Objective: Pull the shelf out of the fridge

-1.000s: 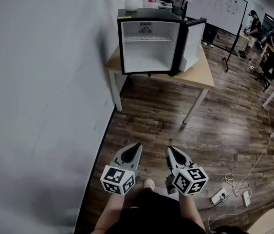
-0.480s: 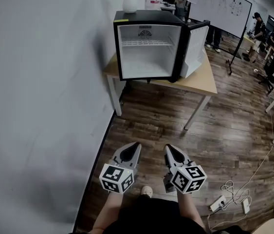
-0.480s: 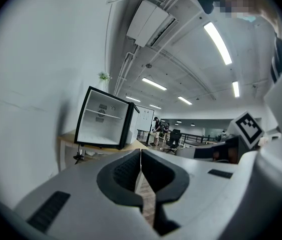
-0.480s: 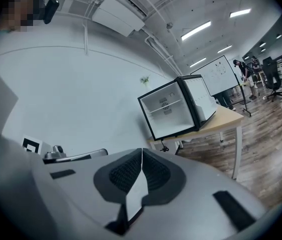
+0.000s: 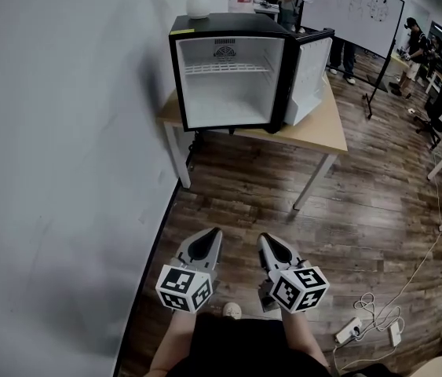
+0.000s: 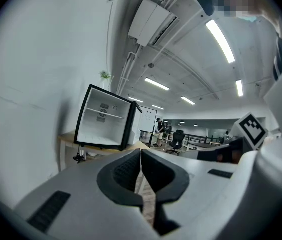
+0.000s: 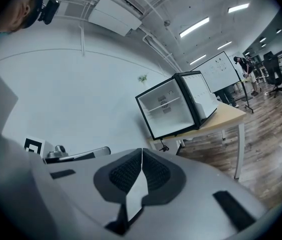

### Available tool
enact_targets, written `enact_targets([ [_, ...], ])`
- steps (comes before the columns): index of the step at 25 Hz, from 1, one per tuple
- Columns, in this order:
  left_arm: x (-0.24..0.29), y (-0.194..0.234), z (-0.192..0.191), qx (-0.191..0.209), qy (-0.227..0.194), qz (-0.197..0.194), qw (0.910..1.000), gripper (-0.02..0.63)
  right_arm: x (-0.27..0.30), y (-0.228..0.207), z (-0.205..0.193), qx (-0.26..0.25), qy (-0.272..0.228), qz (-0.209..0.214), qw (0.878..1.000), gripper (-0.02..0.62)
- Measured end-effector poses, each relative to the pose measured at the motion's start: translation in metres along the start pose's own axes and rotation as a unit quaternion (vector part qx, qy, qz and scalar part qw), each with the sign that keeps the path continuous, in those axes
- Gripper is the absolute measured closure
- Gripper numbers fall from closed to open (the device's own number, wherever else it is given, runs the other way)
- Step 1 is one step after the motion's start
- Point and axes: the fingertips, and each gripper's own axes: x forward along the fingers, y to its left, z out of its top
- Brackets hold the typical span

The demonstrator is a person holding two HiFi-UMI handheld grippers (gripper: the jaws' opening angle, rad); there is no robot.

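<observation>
Black, boxy fridge (image 5: 230, 100) stands open on one wooden counter (image 5: 323, 128); its one white wire shelf (image 5: 228, 68) lies inside, high up. Two grey claws, left claw (image 5: 215, 232) and right claw (image 5: 263, 238), each pinched together on nothing, hang well apart from it.

Right gripper (image 7: 142, 153), fingers (image 7: 125, 174) together and empty — well beyond, the open fridge (image 7: 173, 109) on a table (image 7: 226, 118), shelf (image 7: 161, 103) inside

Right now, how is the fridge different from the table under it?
The fridge is black outside and white inside; the table has a wooden top and white legs. The fridge is a box standing open; the table is flat and wider. Both stand by the wall.
</observation>
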Motion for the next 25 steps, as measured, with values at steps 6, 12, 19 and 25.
enact_targets([
  [6,0.003,0.003,-0.004,-0.006,0.008,0.016,0.9998,0.6,0.004,-0.005,0.005,0.011,0.001,0.004,1.0,0.603],
  [12,0.009,0.007,-0.003,-0.012,0.012,0.023,0.9996,0.6,0.002,-0.015,0.003,0.028,0.008,-0.007,1.0,0.603],
  [19,0.025,0.015,-0.006,-0.015,0.01,0.012,0.9998,0.6,0.019,-0.027,0.001,0.033,0.008,-0.014,0.999,0.603],
  [25,0.042,0.034,-0.005,-0.019,0.012,0.014,0.9997,0.6,0.041,-0.031,0.004,0.035,0.012,-0.012,0.999,0.603],
])
